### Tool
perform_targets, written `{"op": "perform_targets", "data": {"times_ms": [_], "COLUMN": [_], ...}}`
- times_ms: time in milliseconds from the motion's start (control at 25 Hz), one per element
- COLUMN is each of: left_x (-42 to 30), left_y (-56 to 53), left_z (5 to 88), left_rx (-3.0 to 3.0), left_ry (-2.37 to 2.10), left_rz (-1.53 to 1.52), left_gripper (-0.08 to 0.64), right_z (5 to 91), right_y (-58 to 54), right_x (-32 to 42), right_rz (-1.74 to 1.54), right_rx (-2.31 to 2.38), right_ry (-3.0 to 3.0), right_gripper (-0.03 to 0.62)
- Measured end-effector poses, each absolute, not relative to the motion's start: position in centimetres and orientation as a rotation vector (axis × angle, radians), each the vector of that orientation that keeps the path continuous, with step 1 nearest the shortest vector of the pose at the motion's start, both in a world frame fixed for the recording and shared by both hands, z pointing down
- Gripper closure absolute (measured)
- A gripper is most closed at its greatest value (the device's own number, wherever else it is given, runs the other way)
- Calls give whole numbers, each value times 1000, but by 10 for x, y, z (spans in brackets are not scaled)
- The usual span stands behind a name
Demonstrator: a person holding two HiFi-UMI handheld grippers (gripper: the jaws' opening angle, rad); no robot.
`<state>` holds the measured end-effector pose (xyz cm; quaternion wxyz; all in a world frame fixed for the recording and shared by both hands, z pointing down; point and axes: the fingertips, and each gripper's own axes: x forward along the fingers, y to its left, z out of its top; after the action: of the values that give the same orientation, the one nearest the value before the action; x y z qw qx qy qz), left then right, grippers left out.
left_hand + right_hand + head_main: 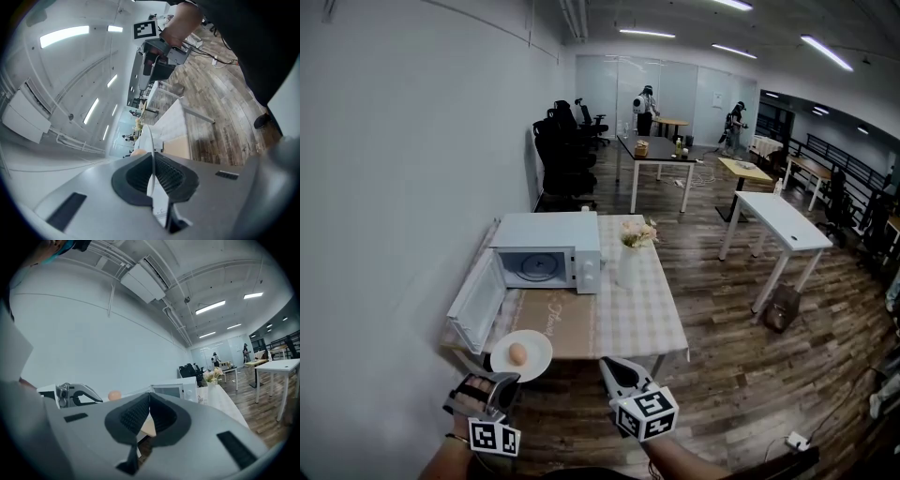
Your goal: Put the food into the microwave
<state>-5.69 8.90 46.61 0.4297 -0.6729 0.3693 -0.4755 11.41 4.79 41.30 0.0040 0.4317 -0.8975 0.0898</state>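
The egg (517, 353) sits on the white plate (537, 346), which your left gripper (501, 381) holds with its fingers clamped on the near rim. The plate is at the tabletop's (649, 314) near left corner, just short of the microwave's (546, 244) open door (476, 305). You look to be mid-carry, and your right gripper (608, 365) has its fingers closed on nothing. Next, hold the plate level and steer it past the door into the cavity.

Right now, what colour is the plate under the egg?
White; the plate shows best in the head view.
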Motion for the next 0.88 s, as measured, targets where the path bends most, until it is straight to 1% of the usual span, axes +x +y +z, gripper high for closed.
{"op": "perform_targets", "data": {"times_ms": [160, 440, 880], "left_x": [-48, -38, -72], "left_y": [77, 60, 6], "left_z": [468, 469, 470], "left_rx": [-1677, -1691, -1703], "left_ry": [932, 911, 891], "left_rz": [-1196, -1195, -1169], "left_gripper": [541, 541, 541], "right_z": [414, 409, 416], "right_y": [33, 9, -42], "right_x": [125, 118, 81], "right_rz": [267, 244, 270], "right_rx": [1343, 1318, 1342], "right_ry": [-2821, -2849, -2816], "right_gripper": [584, 584, 584]}}
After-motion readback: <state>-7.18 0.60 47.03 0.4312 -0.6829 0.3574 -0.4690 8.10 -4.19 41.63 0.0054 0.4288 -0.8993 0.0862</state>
